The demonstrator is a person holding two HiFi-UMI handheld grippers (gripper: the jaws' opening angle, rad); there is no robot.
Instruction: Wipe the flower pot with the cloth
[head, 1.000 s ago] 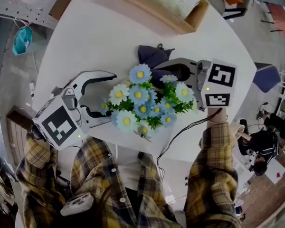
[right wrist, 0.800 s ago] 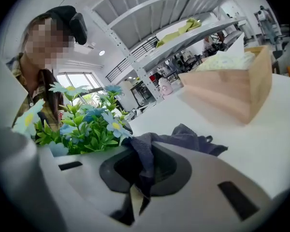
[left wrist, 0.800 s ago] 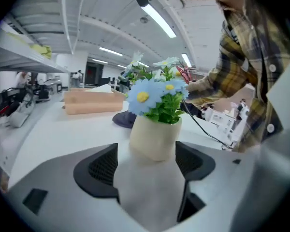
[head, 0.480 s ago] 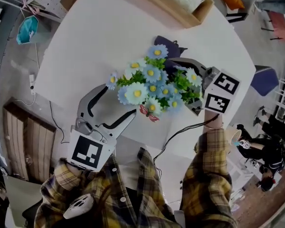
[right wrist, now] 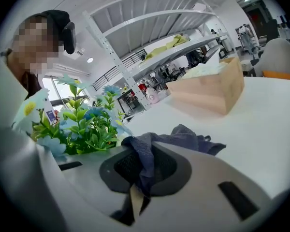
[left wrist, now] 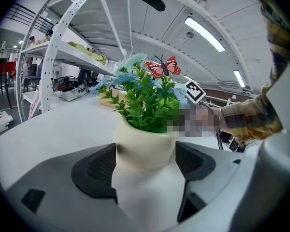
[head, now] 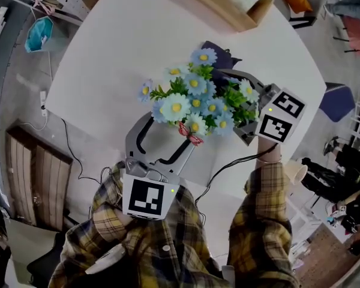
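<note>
The cream flower pot (left wrist: 145, 146) holds green leaves and blue and white flowers (head: 195, 101); from the head view the blooms hide the pot itself. My left gripper (head: 168, 131) is open at the pot's near side. In the left gripper view the pot stands between its two dark pads (left wrist: 94, 170), right at the fingertips. My right gripper (head: 227, 75) reaches in from the right behind the flowers. It is shut on the dark blue cloth (right wrist: 145, 151), which trails out onto the table (head: 219, 54) beyond the plant.
A red butterfly ornament (head: 189, 134) sticks out of the plant toward me. A wooden box (head: 228, 11) with white stuffing sits at the far edge of the white round table (head: 108, 53). A black cable (head: 228, 167) hangs off the near edge.
My left gripper has swung from the table's left side round to the front of the pot, jaws still apart. The right gripper has kept hold of the cloth behind the flowers.
</note>
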